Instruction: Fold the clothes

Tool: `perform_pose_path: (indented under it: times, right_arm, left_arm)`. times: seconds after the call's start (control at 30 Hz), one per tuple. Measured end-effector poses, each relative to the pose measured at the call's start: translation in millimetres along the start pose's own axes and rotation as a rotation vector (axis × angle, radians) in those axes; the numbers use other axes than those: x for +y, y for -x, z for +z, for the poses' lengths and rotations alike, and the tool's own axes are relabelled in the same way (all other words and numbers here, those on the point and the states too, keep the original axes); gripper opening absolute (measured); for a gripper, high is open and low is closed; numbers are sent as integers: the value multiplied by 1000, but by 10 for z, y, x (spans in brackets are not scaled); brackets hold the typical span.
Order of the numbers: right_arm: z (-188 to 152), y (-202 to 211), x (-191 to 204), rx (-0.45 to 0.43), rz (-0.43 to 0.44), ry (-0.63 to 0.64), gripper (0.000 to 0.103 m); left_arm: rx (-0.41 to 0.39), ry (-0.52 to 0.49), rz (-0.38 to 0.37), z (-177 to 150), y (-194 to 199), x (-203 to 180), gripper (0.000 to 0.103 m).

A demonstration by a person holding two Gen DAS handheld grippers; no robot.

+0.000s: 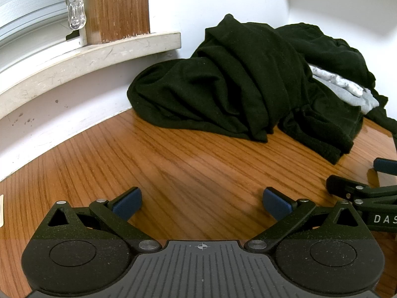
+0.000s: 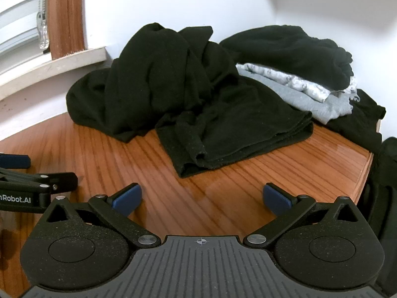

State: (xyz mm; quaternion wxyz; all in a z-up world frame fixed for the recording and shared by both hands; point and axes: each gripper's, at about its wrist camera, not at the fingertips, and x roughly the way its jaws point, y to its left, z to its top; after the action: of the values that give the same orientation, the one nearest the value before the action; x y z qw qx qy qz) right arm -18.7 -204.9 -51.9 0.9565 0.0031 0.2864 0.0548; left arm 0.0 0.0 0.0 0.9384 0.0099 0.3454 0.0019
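Observation:
A crumpled heap of black clothes lies on the wooden table against the white wall; it also shows in the right wrist view. Behind it sits a stack of folded clothes: a grey garment, a patterned white one and a black one on top. My left gripper is open and empty, hovering over bare table short of the heap. My right gripper is open and empty beside it, also short of the heap.
A stone window sill with a wooden frame post and a blind pull lies at the left. The table's right edge is close to the right gripper, with a dark object beyond it.

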Motion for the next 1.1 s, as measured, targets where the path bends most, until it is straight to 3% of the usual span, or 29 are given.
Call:
perform_pose_path:
  times: [1.1]
  right_arm:
    - [-15, -5, -12, 5, -3, 18, 103]
  left_arm:
    - [0, 0, -1, -5, -3, -2, 103]
